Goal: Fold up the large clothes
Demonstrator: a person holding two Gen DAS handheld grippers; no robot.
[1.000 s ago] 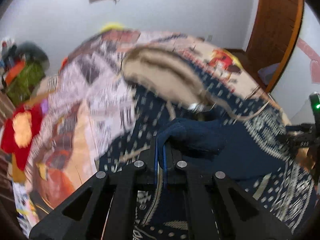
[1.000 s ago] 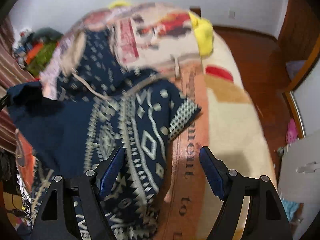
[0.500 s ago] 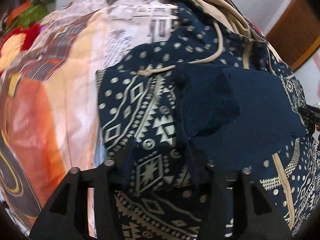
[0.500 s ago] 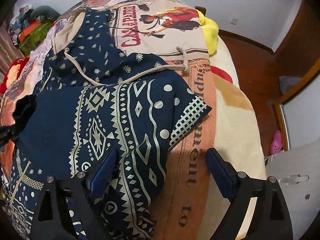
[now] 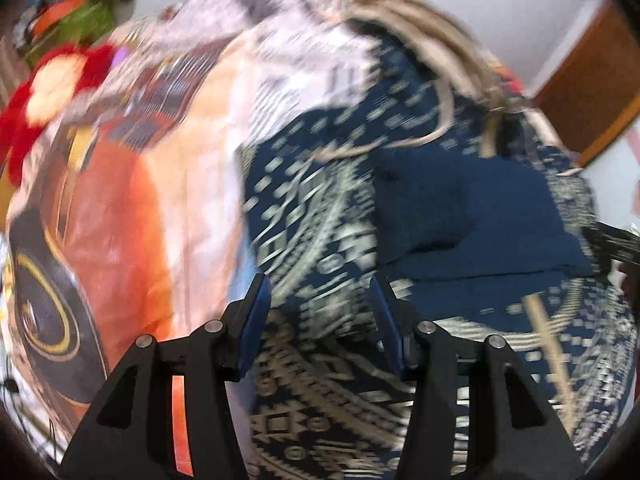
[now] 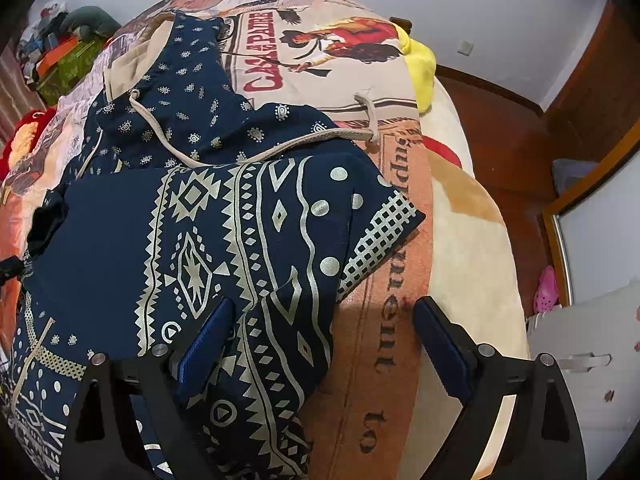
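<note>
A navy hooded garment (image 6: 224, 216) with a cream geometric print and cream drawstrings lies on a bed, one part folded across its body. It also shows, blurred, in the left wrist view (image 5: 420, 240). My left gripper (image 5: 320, 300) is open and empty, just above the garment's near left edge. My right gripper (image 6: 320, 328) is open and empty, its left finger over the garment's printed edge and its right finger over the bedspread.
The printed bedspread (image 6: 320, 52) covers the bed. A yellow pillow (image 6: 420, 64) lies at its far right. A red plush toy (image 5: 36, 92) and piled items (image 6: 60, 56) sit at the far left. A wooden floor (image 6: 500, 128) and door frame are on the right.
My left gripper let go of the navy sleeve and opened, then drew back slightly. The sleeve now lies folded across the garment. My right gripper stayed open and moved closer.
</note>
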